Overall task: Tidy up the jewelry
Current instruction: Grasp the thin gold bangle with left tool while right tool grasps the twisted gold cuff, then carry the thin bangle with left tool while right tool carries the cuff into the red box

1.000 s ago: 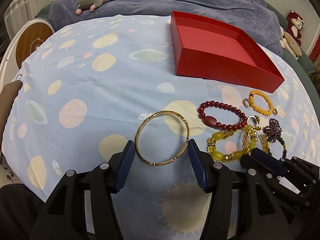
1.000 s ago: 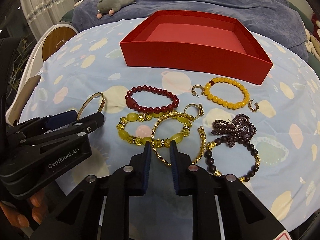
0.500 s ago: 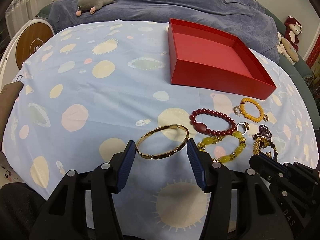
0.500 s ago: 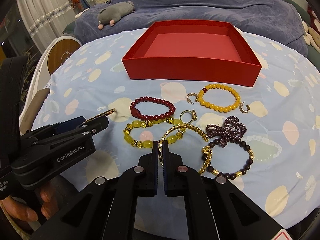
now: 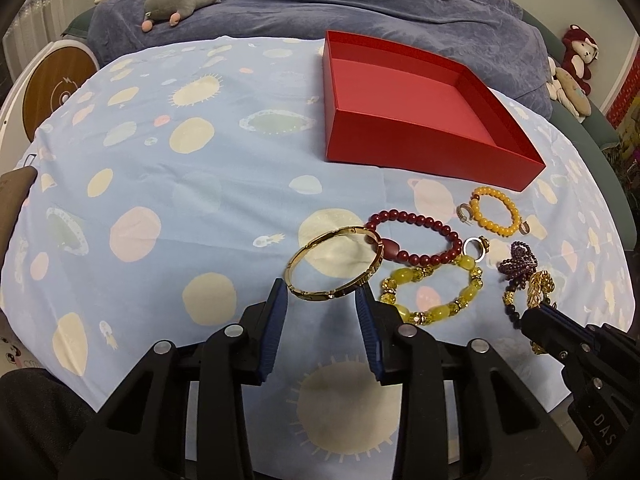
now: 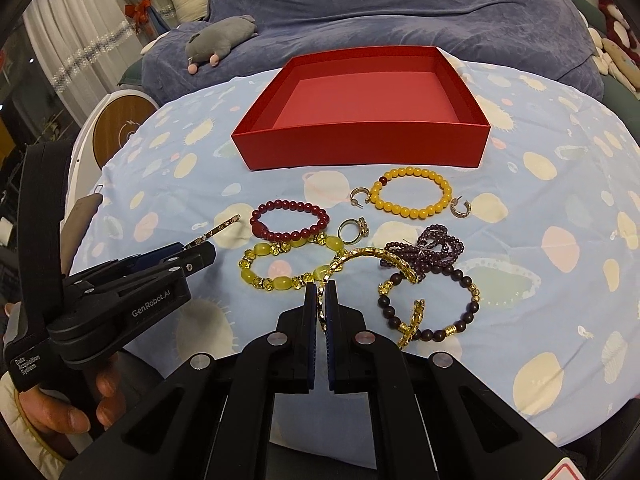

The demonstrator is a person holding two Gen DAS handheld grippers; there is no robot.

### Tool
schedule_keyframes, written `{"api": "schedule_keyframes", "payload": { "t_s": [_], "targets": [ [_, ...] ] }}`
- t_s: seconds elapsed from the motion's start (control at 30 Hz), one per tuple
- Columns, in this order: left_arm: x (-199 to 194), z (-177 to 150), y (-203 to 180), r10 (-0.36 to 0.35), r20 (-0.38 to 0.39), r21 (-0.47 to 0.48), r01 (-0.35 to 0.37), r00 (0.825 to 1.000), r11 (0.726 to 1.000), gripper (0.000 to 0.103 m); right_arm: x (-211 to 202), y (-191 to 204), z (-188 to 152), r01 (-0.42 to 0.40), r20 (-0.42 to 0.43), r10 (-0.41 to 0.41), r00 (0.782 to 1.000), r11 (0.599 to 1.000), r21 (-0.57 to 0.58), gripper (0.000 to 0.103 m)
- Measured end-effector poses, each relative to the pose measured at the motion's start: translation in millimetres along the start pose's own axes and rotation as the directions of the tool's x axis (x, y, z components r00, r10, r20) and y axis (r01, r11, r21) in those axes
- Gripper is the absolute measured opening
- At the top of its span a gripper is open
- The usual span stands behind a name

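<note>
Jewelry lies clustered toward the near right of the table (image 5: 132,184); the left gripper (image 5: 320,300) clamps a plain gold bangle (image 5: 335,265) at its near rim, tilted up off the cloth; the right gripper (image 6: 321,300) is pinched shut on an ornate gold cuff (image 6: 372,258), beside a yellow bead bracelet (image 6: 286,264) and a dark bead bracelet (image 6: 430,304); an open red box (image 6: 360,148) sits farther back, toward the table's far edge.

Black claws (image 6: 321,300), blue pads (image 5: 276,320)
</note>
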State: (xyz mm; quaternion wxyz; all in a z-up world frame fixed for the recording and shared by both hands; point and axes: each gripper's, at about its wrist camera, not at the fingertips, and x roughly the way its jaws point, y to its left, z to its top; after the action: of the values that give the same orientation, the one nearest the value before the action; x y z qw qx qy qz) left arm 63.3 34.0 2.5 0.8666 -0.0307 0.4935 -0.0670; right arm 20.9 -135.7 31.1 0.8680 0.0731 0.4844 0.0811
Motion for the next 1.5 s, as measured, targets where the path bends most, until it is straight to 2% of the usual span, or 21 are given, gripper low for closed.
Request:
{"api": "schedule_keyframes", "payload": {
  "t_s": [0.13, 0.4, 0.73, 0.77, 0.87, 1.0, 1.37, 1.4, 1.43, 1.47, 1.5],
  "targets": [
    [3.2, 7.3, 0.1, -0.004, 0.004, -0.008, 0.004, 1.000, 1.000, 0.034, 0.1, -0.3, 0.6, -0.002, -0.001, 0.002, 1.000, 1.000, 0.000, 0.004],
    [9.0, 27.6, -6.9, -0.010, 0.030, 0.044, 0.009, 1.000, 0.999, 0.035, 4.0, -2.2, 3.1, -0.006, -0.012, 0.006, 1.000, 1.000, 0.007, 0.004],
    [25.9, 59.1, -15.4, -0.064, 0.021, 0.075, 0.062, 0.998, 0.995, 0.034, 11.5, -5.4, 10.1, -0.020, -0.026, 0.020, 0.999, 1.000, 0.021, 0.004],
    [27.1, 61.6, -16.0, -0.073, 0.022, 0.073, 0.071, 0.997, 0.995, 0.032, 12.4, -5.8, 10.9, -0.021, -0.028, 0.022, 0.999, 1.000, 0.022, 0.004],
    [33.7, 69.2, -16.9, -0.102, 0.008, 0.066, 0.101, 0.995, 0.993, 0.006, 14.6, -7.5, 13.0, -0.025, -0.031, 0.026, 0.999, 0.999, 0.027, 0.004],
    [39.8, 71.7, -19.6, -0.090, 0.006, 0.071, 0.089, 0.996, 0.993, 0.002, 15.8, -10.0, 17.1, -0.028, -0.031, 0.029, 0.999, 0.999, 0.034, 0.004],
    [52.4, 68.8, -20.9, -0.090, -0.012, 0.021, 0.090, 0.996, 0.996, 0.004, 17.5, -15.8, 20.2, -0.033, -0.032, 0.034, 0.999, 0.998, 0.057, 0.004],
    [54.4, 69.6, -21.5, -0.087, -0.016, 0.017, 0.088, 0.996, 0.996, 0.006, 17.9, -16.2, 20.2, -0.033, -0.033, 0.035, 0.999, 0.998, 0.058, 0.004],
    [56.7, 70.5, -20.8, -0.089, -0.020, 0.012, 0.089, 0.996, 0.996, 0.012, 18.6, -16.4, 19.9, -0.034, -0.035, 0.037, 0.999, 0.998, 0.059, 0.004],
    [59.7, 71.3, -21.3, -0.086, -0.030, 0.008, 0.086, 0.996, 0.996, 0.022, 19.1, -17.2, 20.0, -0.035, -0.037, 0.037, 0.999, 0.998, 0.059, 0.004],
    [62.6, 72.2, -21.1, -0.080, -0.037, 0.002, 0.081, 0.996, 0.997, 0.025, 19.7, -17.6, 20.1, -0.034, -0.039, 0.037, 0.999, 0.998, 0.058, 0.004]
  ]
}}
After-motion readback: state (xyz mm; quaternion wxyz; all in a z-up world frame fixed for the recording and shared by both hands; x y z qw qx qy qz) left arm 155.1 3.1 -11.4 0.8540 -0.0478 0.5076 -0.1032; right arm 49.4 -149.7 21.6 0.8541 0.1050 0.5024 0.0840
